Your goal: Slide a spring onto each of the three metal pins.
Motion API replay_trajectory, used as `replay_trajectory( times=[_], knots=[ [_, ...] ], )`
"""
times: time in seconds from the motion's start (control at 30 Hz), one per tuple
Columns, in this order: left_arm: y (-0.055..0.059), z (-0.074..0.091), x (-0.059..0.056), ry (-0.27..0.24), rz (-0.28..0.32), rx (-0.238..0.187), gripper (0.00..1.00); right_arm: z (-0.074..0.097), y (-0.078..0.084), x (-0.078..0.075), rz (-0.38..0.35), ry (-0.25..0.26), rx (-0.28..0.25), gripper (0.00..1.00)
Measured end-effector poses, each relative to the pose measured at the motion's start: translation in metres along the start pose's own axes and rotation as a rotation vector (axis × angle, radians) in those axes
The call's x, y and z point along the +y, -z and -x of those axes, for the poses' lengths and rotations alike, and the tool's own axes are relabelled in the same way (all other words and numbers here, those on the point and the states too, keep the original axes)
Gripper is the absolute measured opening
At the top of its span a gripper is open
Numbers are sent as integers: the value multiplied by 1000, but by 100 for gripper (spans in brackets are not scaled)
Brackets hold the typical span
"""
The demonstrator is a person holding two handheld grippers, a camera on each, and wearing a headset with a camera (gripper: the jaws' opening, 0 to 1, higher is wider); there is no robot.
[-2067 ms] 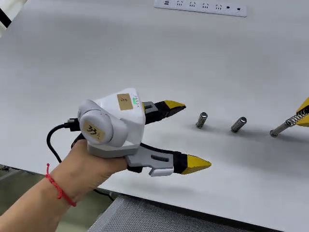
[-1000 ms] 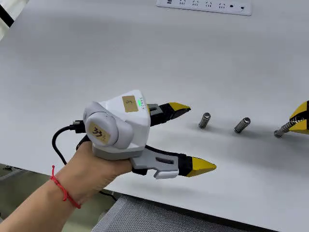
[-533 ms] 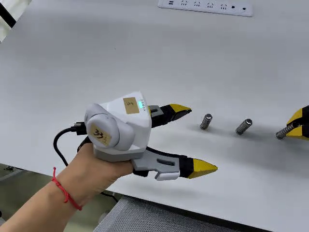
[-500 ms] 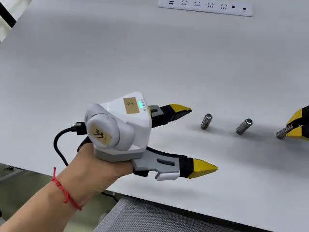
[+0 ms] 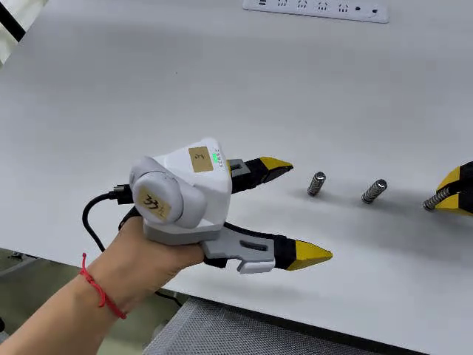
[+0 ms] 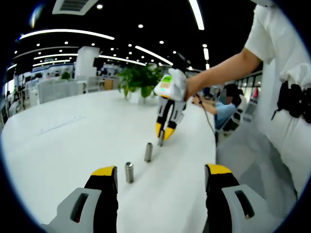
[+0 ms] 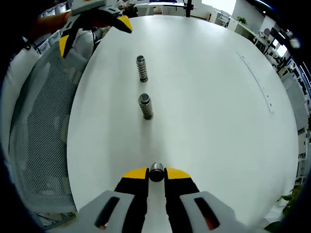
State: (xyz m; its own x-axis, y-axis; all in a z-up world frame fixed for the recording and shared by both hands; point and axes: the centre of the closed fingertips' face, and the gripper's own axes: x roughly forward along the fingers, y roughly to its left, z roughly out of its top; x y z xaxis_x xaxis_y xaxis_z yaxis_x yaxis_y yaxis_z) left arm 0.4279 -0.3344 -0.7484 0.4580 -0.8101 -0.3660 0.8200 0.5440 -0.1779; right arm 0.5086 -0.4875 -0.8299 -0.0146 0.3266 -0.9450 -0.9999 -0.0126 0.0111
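Left gripper, held in a hand, hovered with its jaws spread wide and nothing between them. It sat well left of the middle pin and nearer the person, about over the near edge of the surface. Just left of the middle pin lay the left pin, spring-wrapped like it and loose. Right of the middle pin, the right gripper was clamped on the third pin, which carried a spring.

Held only by narrow tips, that round pin could probably twist or slip, and on release it might roll into the middle pin or shed its spring. A careless sweep of the empty gripper could knock the loose pins toward the near edge. Beyond the middle pin the surface lay bare, with the power strip well apart at the far side, leaving ample room.
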Motion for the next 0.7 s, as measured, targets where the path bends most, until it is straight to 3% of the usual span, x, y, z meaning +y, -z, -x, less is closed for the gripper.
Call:
replay_trajectory(
  times=[0.27, 0.43, 0.5, 0.7],
  knots=[
    [1, 2, 2, -4, -9, 5, 75, 9, -3, -1, -22, 16, -31, 17],
    [1, 4, 3, -10, -23, 9, 78, 24, -8, 1, -56, 40, -81, 20],
    [2, 5, 4, -14, -35, 14, 79, 28, -3, -2, -84, 57, -121, 22],
    [3, 7, 7, -32, -62, 22, 90, 57, -8, 6, -195, 100, -250, 30]
  ],
)
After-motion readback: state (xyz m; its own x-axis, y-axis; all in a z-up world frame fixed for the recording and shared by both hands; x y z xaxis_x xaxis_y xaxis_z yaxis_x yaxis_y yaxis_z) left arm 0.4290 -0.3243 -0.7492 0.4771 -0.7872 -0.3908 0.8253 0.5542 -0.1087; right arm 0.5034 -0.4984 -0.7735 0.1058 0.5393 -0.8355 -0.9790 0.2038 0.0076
